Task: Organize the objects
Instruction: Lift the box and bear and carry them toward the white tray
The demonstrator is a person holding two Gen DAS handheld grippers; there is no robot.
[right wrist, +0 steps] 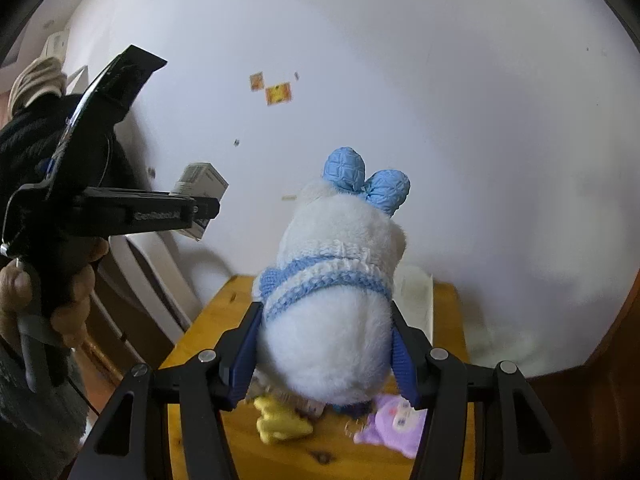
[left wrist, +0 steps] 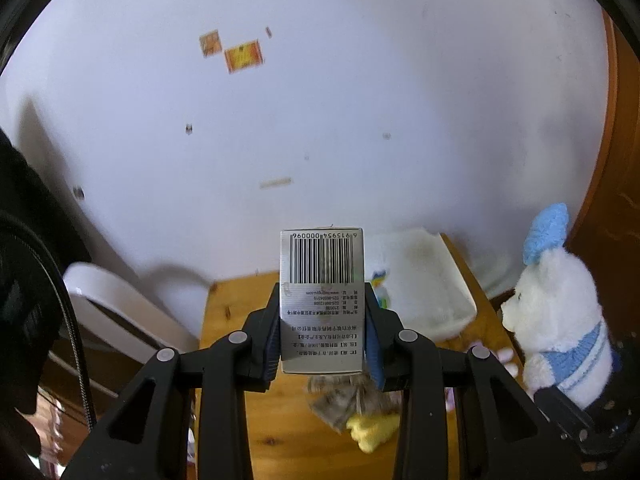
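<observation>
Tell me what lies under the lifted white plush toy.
Under the white plush toy, held by the right gripper, a yellow toy and a purple plush lie on the wooden table. Anything between them is covered.

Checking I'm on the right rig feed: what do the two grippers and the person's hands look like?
Both the left gripper and right gripper are matte black linkages with round silver pivot pins and blue ribbed finger pads. The left gripper's side bears faint embossed lettering. The bare left hand grips its black handle, with a dark sleeve and a black cable.
</observation>
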